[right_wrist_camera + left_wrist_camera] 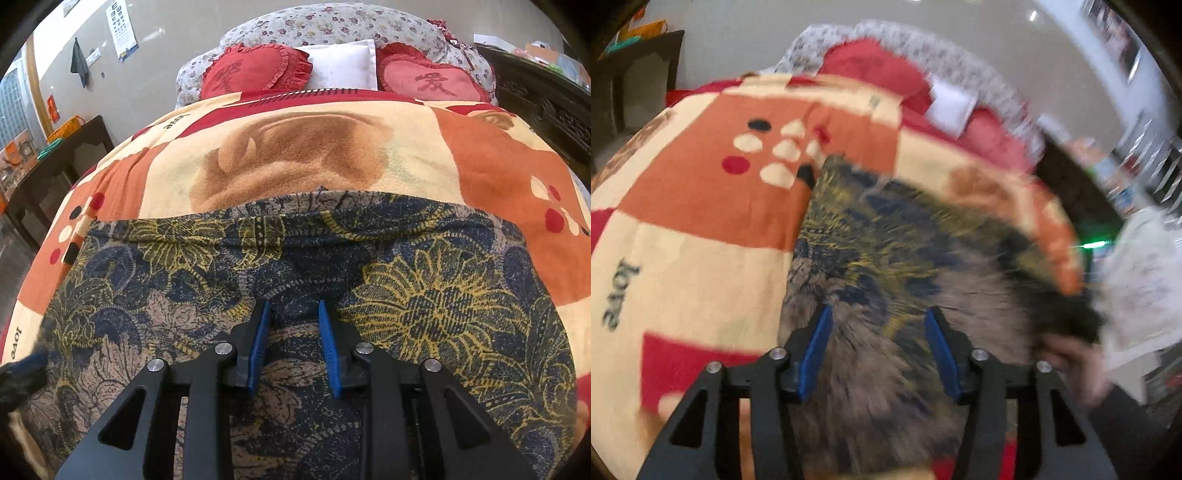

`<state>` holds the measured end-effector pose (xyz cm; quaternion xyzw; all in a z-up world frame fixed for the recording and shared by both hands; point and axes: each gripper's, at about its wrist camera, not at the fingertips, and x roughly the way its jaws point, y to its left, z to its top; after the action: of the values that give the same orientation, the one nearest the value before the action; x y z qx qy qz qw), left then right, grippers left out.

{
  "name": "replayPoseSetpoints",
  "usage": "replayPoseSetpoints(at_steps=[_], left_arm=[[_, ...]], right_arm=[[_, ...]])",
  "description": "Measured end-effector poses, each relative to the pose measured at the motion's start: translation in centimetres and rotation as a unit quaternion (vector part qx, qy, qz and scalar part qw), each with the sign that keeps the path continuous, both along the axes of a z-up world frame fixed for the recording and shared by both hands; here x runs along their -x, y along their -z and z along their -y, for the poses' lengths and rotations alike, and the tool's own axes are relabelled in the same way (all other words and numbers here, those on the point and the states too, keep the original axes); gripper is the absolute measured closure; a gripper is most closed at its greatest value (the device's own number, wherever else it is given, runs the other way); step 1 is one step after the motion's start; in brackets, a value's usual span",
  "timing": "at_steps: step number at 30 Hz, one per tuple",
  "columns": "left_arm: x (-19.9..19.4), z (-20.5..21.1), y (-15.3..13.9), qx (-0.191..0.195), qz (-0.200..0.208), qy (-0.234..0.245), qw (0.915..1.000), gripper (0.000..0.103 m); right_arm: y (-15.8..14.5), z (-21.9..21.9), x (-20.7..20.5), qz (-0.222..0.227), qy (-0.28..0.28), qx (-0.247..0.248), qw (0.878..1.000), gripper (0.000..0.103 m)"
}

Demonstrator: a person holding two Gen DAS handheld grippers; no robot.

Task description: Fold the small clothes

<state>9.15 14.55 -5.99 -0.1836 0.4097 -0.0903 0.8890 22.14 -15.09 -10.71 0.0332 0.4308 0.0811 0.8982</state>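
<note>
A small garment (424, 295) printed with navy, yellow and brown flowers lies spread flat on the bed's orange, cream and red blanket (295, 155). My right gripper (293, 304) hovers low over the middle of the garment. Its blue pads stand a little apart, and only flat cloth shows in the gap. The left wrist view is blurred by motion. There my left gripper (879, 312) is wide open above the same garment (886, 240), near its left edge, with nothing pinched between its fingers.
Two red heart pillows (255, 70) and a white pillow (340, 66) lie at the bed's head. A dark wooden table (74, 147) stands left of the bed and dark carved furniture (535, 103) to the right. A person's hand (1071, 362) shows at the garment's right edge.
</note>
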Motion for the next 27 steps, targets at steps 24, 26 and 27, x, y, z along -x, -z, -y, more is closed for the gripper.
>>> replayPoseSetpoints(at_steps=[24,26,27], left_arm=[[4.5,-4.1,6.4,0.26,-0.047,-0.112,0.9579,0.036],[4.6,-3.6,6.0,0.252,-0.056,-0.09,0.962,0.067],[4.8,-3.3,5.5,0.223,-0.057,-0.088,0.9691,0.078]], right_arm=[[0.0,0.0,0.1,0.001,0.0,0.0,1.0,0.075],[0.0,0.0,0.0,0.001,0.0,0.0,1.0,0.075],[0.0,0.0,0.0,0.001,0.0,0.0,1.0,0.075]])
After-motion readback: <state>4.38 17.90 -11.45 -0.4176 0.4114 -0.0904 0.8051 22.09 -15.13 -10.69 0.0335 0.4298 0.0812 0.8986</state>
